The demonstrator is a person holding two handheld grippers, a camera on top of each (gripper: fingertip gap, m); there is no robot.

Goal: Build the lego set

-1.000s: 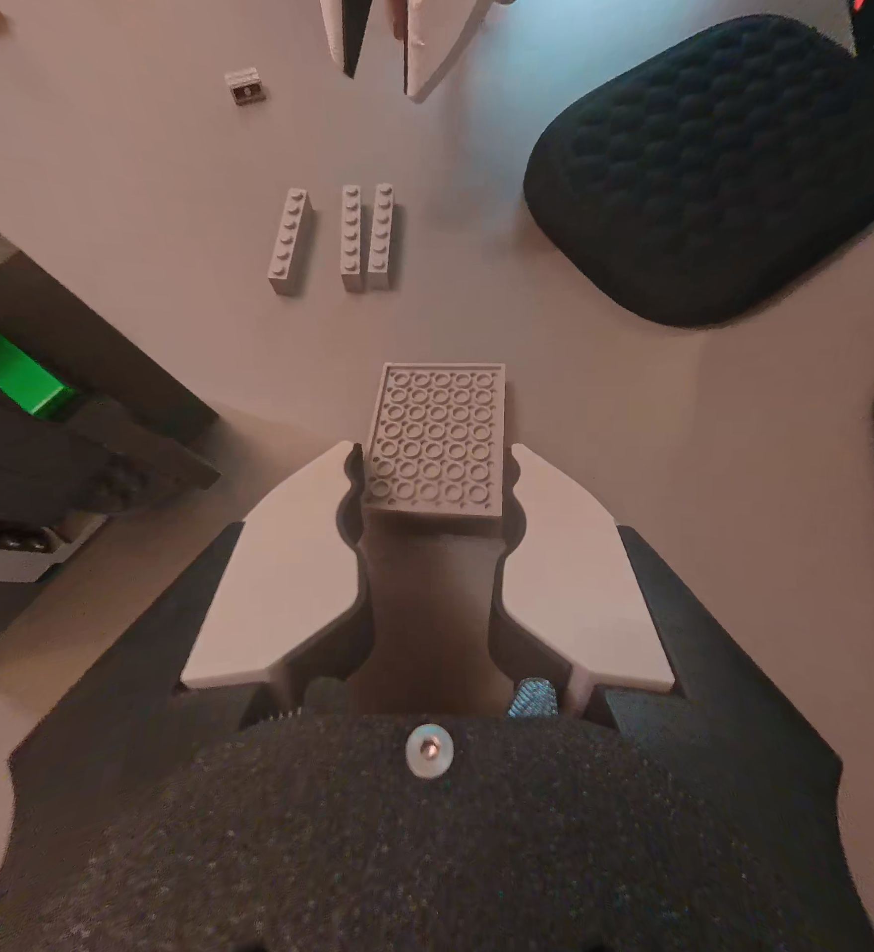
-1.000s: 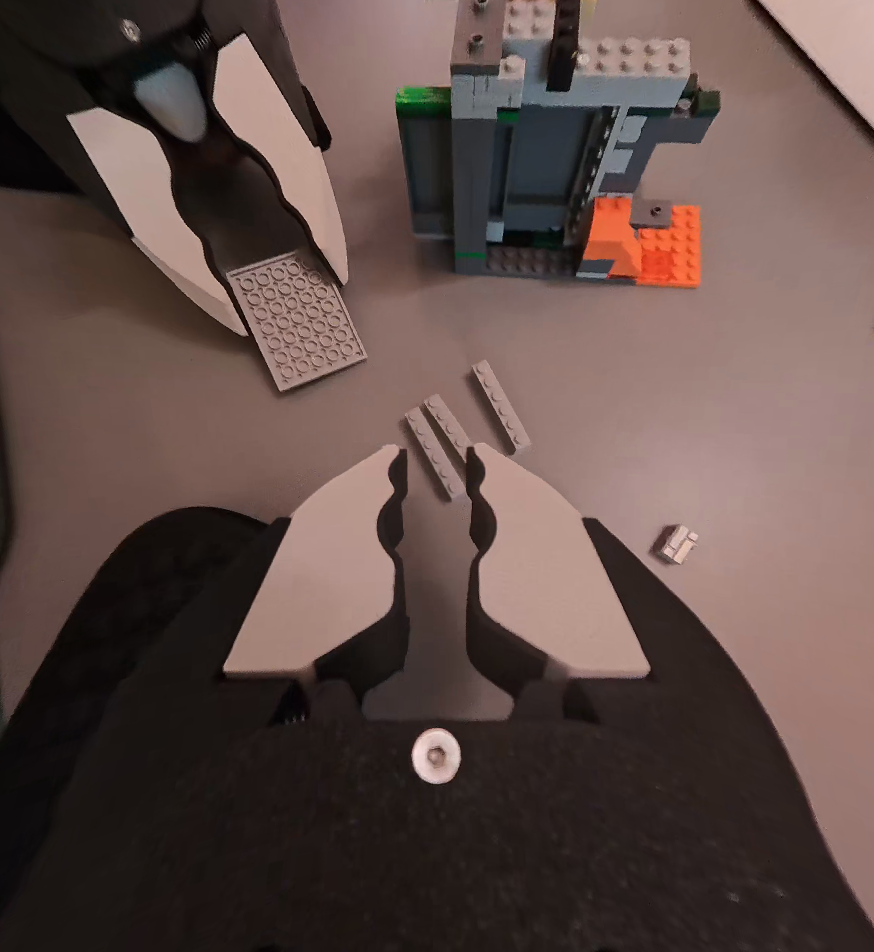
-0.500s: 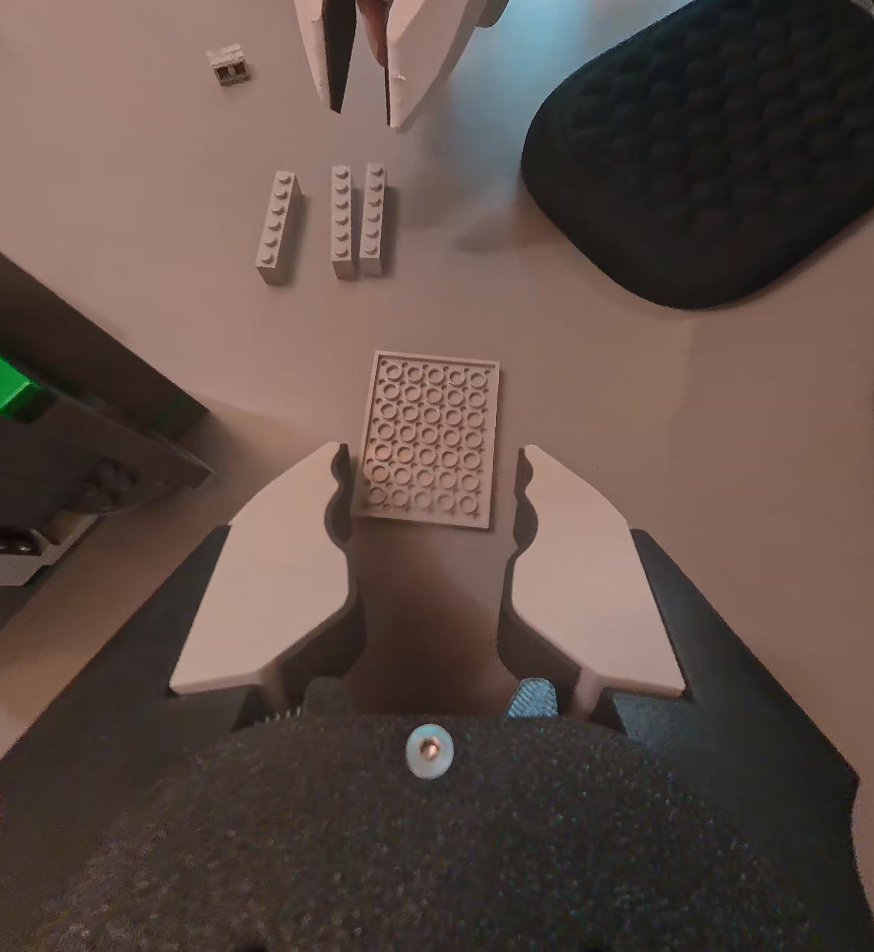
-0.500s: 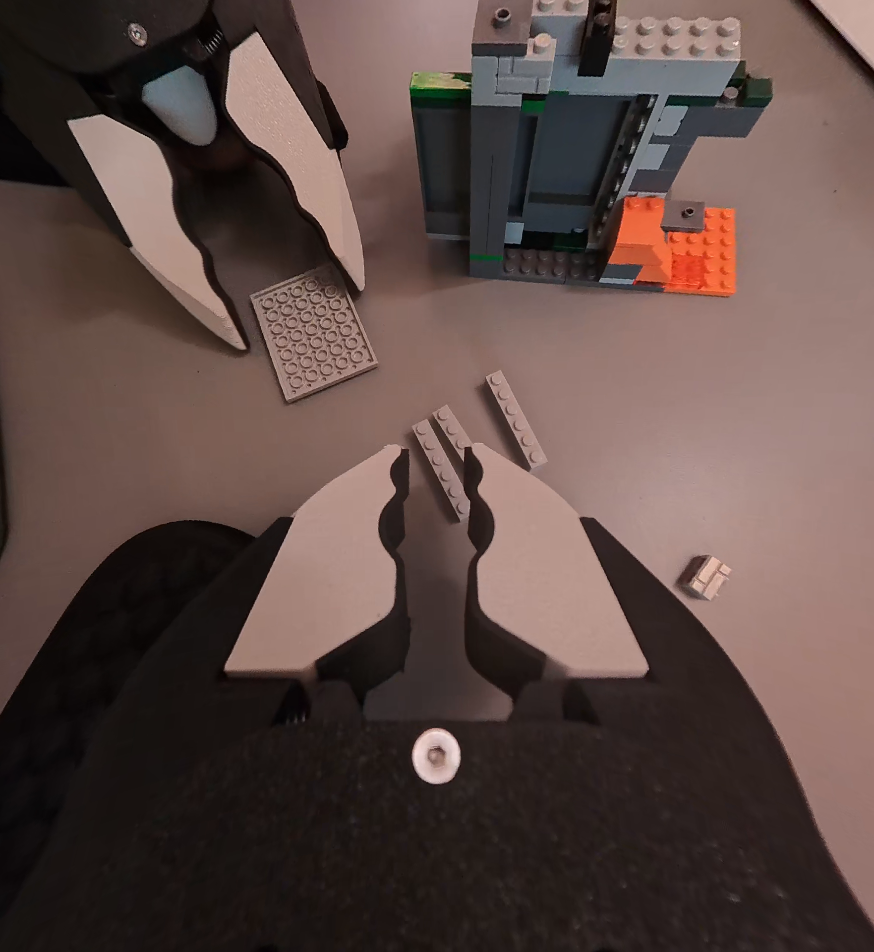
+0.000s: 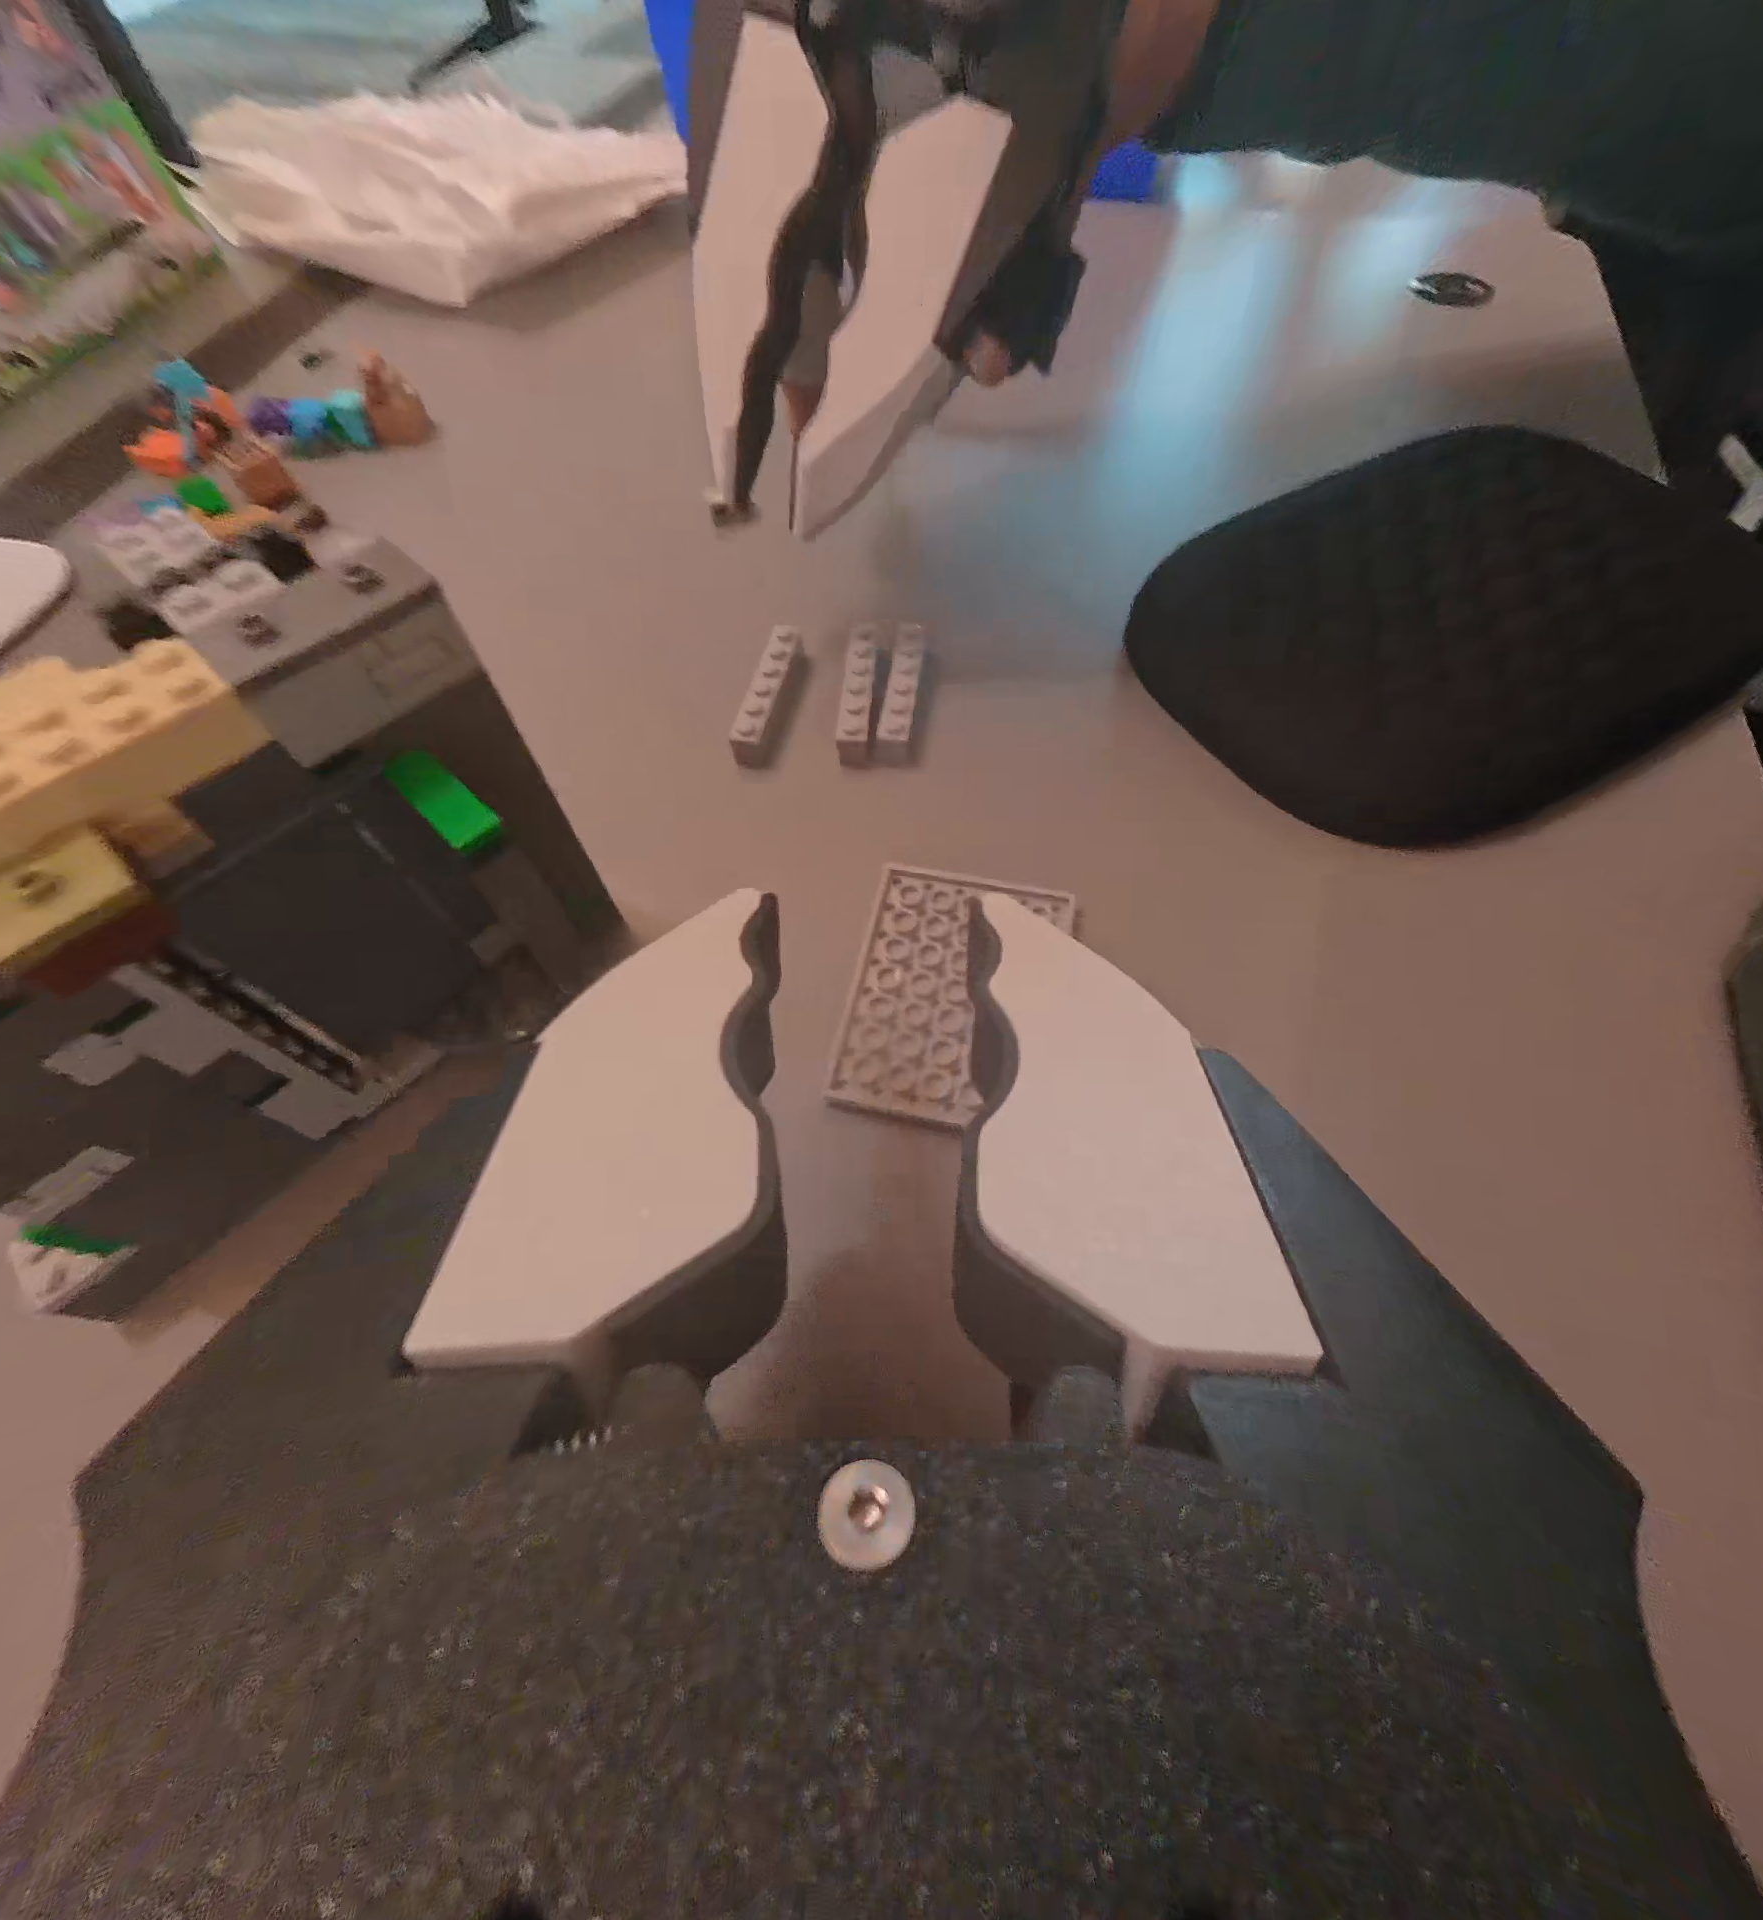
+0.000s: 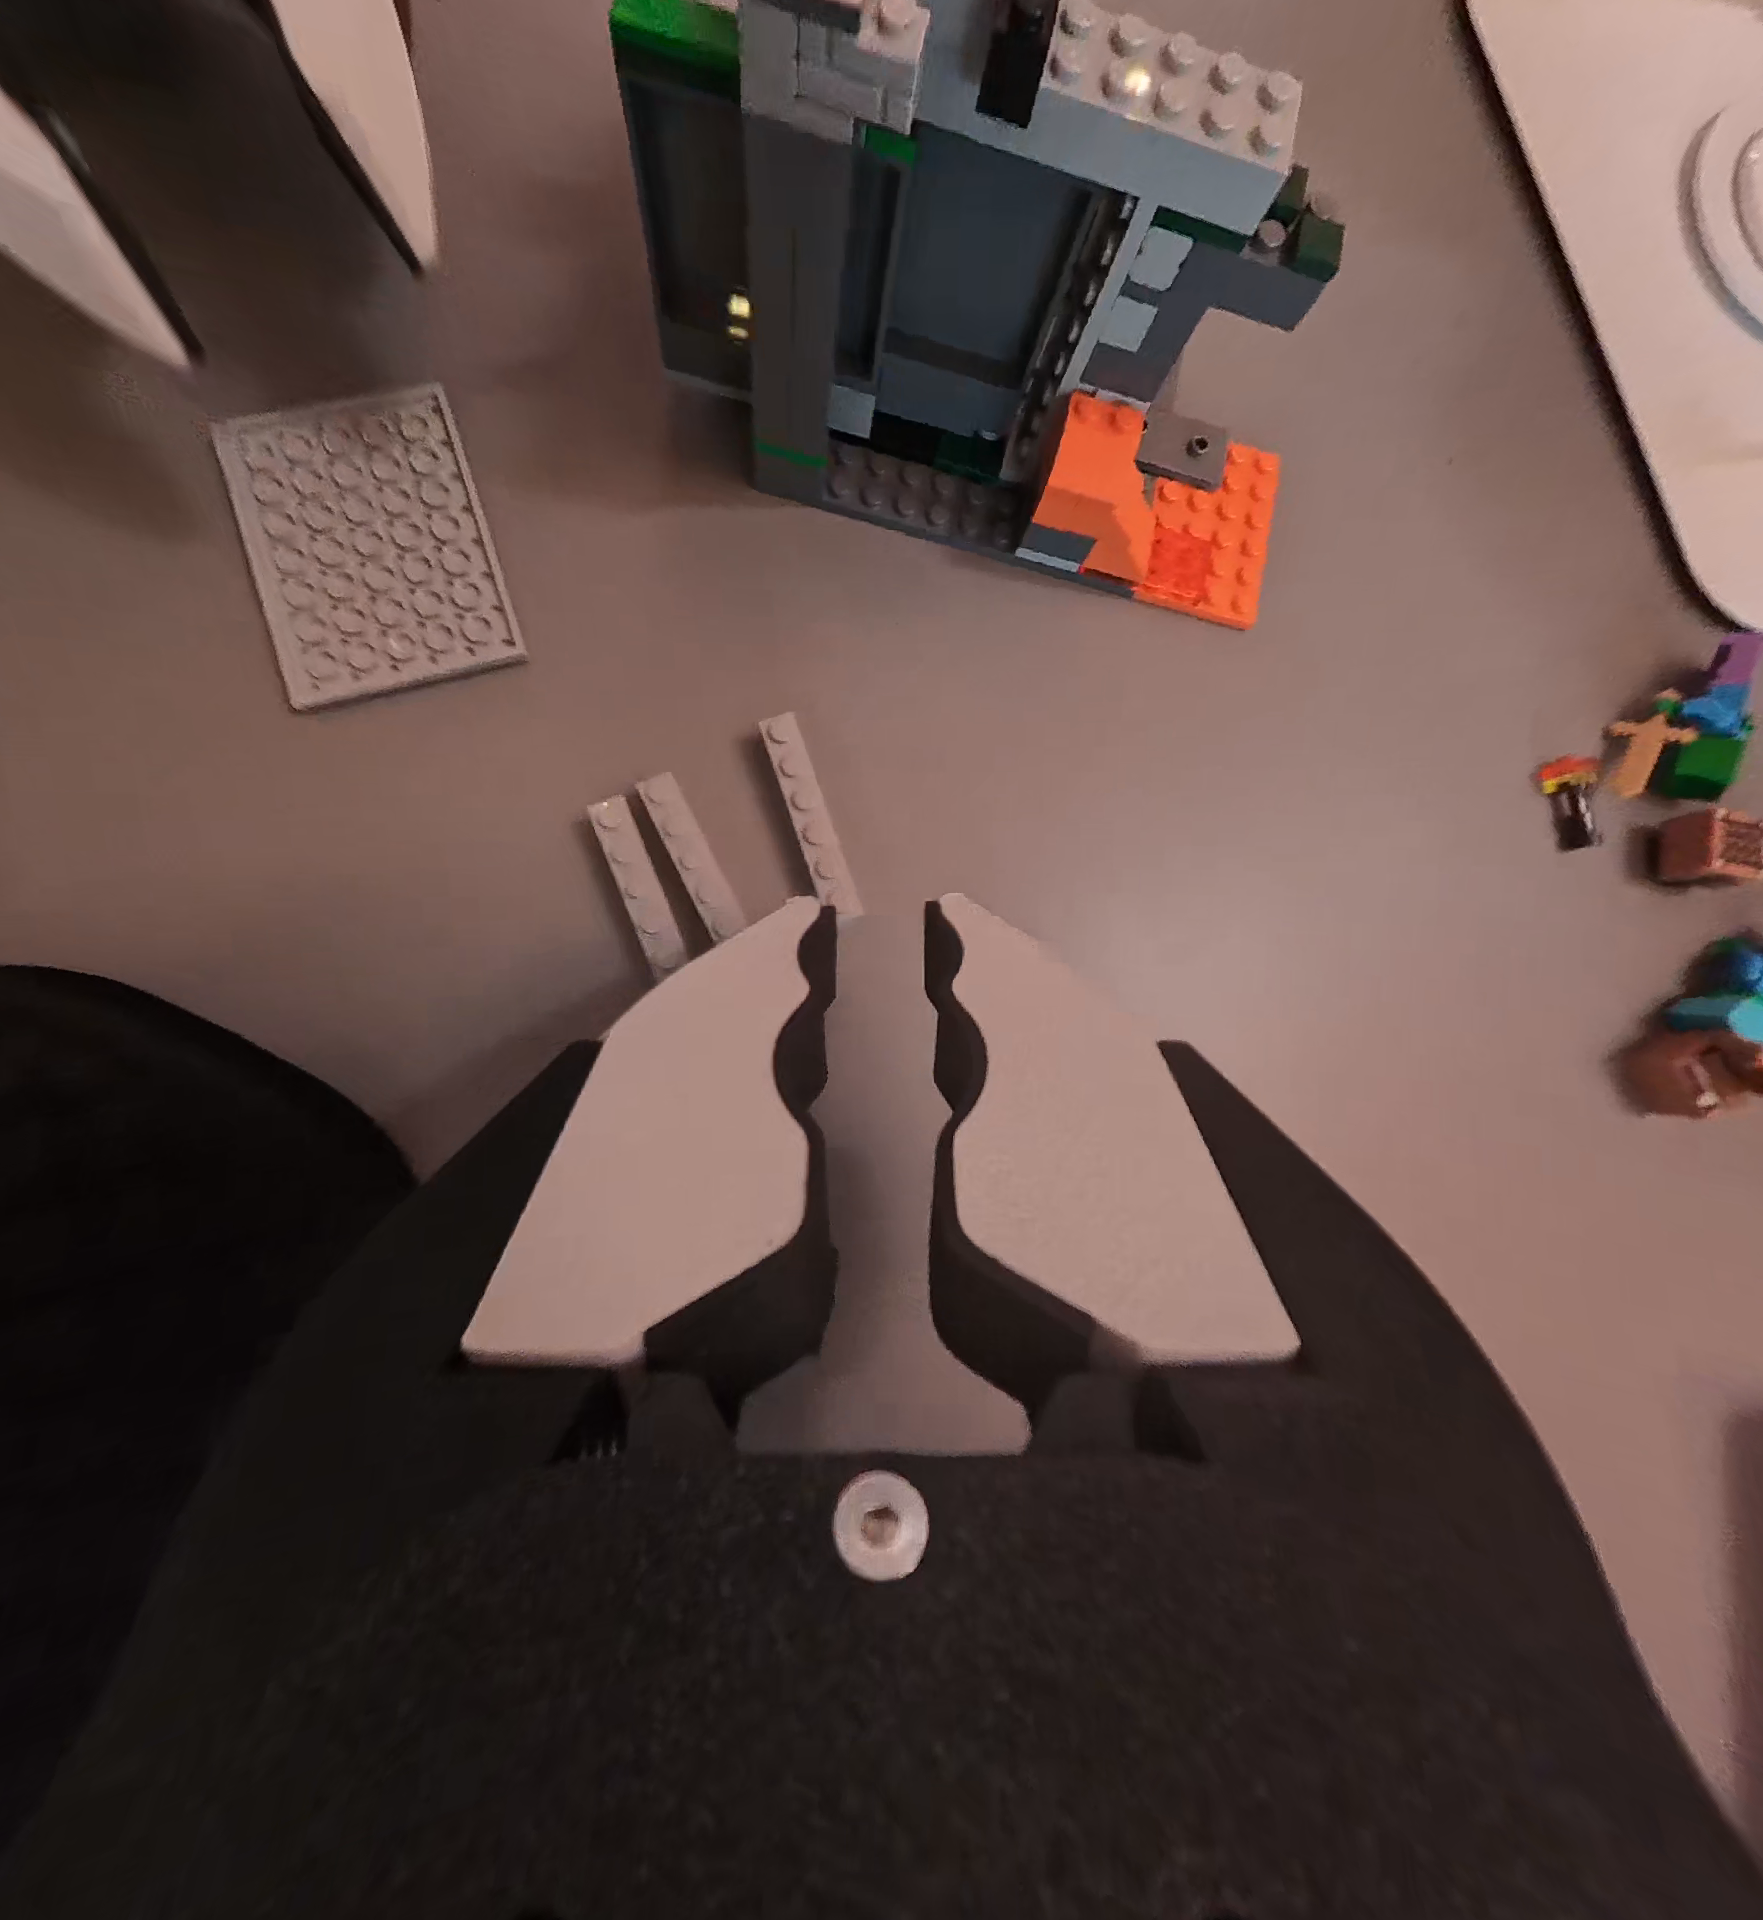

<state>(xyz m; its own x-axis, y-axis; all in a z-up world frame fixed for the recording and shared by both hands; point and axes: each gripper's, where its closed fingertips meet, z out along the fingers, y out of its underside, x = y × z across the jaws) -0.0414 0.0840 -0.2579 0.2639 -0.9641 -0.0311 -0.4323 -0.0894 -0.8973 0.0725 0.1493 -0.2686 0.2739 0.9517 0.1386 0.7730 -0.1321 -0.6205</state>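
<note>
Grey bench: left gripper spread, empty, above flat grey studded plate; right gripper narrowly parted, empty, beside three grey strip bricks.

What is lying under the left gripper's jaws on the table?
A flat grey studded rectangular plate lies on the grey table below the open left gripper, not gripped. The gripper's right finger covers the plate's right edge and near corner there; the right wrist view shows it whole.

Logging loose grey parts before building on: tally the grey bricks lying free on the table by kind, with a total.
Flat studded plate: 1
Long narrow bricks: 3, two side by side, one apart
Total: 4
</note>
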